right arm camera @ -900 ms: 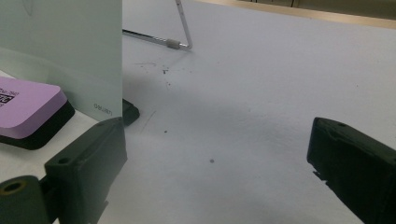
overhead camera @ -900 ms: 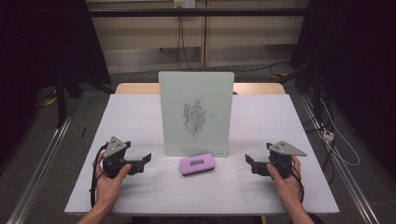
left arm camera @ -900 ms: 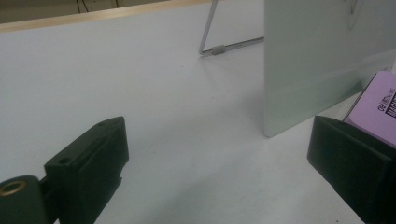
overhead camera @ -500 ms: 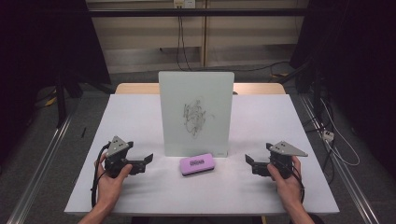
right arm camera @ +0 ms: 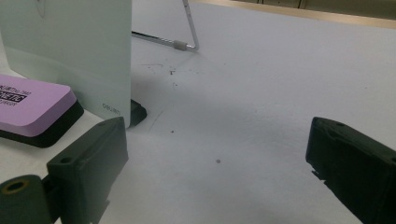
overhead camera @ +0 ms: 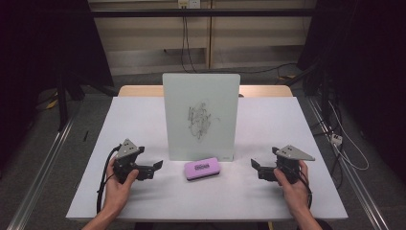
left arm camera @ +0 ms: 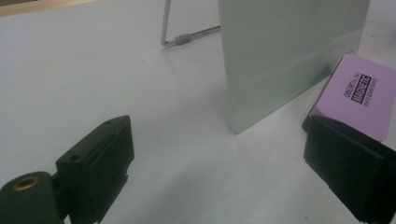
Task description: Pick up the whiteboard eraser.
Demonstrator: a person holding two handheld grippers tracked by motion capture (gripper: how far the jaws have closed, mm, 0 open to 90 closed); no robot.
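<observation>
Purple eraser (overhead camera: 202, 169) lies flat on white table (overhead camera: 143, 120), just in front of upright glass board (overhead camera: 201, 117), between both tongs.

Left gripper (overhead camera: 154, 168) at 9 o'clock of eraser, near, not touching; jaws released, wide apart, nothing between.

Right gripper (overhead camera: 257, 168) at 3 o'clock of eraser, further apart; jaws also released, empty.

In left gripper view, own right jaw covers eraser's near corner. Scribble on board too tangled to read. Board's wire stand partly hidden behind board.
</observation>
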